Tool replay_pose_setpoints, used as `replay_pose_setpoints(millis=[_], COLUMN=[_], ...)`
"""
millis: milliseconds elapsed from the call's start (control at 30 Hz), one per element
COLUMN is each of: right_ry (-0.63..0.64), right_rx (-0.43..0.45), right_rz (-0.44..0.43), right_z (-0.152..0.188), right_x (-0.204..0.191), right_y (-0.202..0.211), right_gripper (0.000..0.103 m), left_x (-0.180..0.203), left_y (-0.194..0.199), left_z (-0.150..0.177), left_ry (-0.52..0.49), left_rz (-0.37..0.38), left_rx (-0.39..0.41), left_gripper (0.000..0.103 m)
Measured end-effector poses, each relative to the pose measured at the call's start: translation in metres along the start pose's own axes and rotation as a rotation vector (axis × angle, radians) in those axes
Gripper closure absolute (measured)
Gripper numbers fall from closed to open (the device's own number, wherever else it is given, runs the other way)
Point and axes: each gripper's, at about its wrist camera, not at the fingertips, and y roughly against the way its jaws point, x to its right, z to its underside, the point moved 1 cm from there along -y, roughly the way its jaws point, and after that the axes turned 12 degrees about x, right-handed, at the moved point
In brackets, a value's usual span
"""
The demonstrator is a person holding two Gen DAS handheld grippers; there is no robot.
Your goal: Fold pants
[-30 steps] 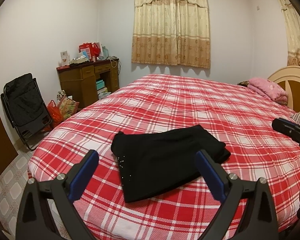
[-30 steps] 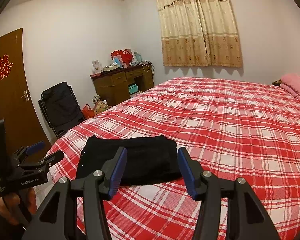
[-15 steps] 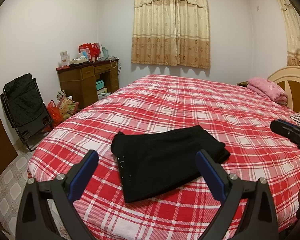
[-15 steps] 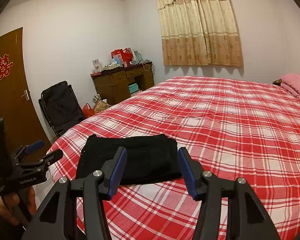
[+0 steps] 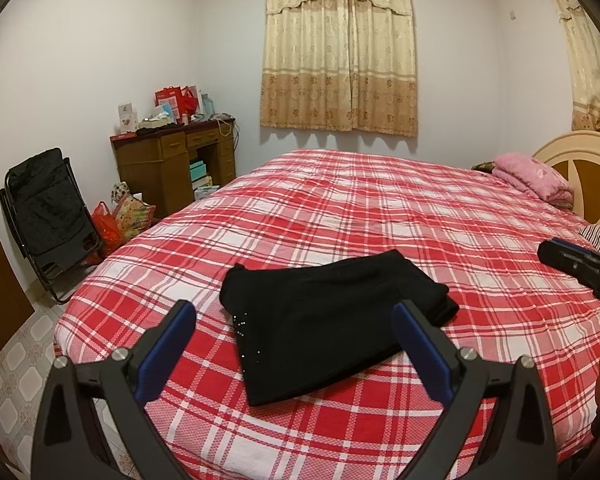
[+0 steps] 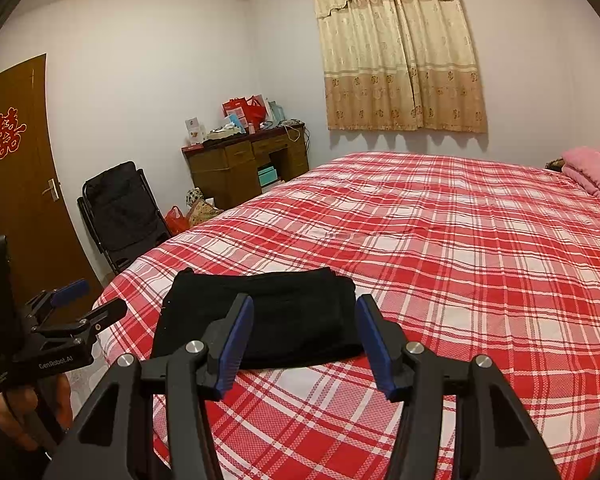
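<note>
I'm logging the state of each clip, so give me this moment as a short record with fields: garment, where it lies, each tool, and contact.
garment: black pants, folded into a compact flat bundle
location: on the red plaid bedspread, near the foot of the bed
left tool: open, raised above the bed, holding nothing
right tool: open, raised above the bed, holding nothing
contact: neither tool touches the pants
task state: pants look folded

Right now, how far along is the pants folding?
Looks done: the black pants lie in a compact folded rectangle on the plaid bed. Nothing is in hand: left hand-held gripper and right hand-held gripper hang open above it. Nothing visibly left.
</note>
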Motion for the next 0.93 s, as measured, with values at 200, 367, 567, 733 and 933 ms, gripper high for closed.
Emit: replay_pose_setpoints(millis=[200, 367, 567, 733, 933], right_ry=[0.005, 0.004, 0.004, 0.007, 0.012], right_rx=[-0.005, -0.007, -0.011, -0.017, -0.025], right_rz=[0.000, 0.001, 0.000, -0.003, -0.003], right_z=[0.0017, 0.0024, 0.0042, 0.0067, 0.0083], right_x=[-0.0016, -0.0021, -0.0014, -0.0024, -0.0039], right_y=[-0.0015, -0.0025, -0.0045, -0.0058, -0.0074], right_gripper=[0.048, 0.047, 0.047, 0.047, 0.047], left_x=[-0.0021, -0.0014, -0.0022, -0.0010, 0.0010], left_y=[-0.0003, 0.0007, 0.0014, -0.0013, -0.0008], left_z=[-0.0003, -0.0006, -0.0013, 0.0004, 0.0020], left_ry=[-0.014, -0.020, -0.024, -0.029, -0.043], left_rz=[0.004, 0.002, 0.004, 0.009, 0.015], left_rx=[0.002, 0.012, 0.013, 0.002, 0.013], left_gripper=[0.000, 0.000, 0.000, 0.000, 0.000])
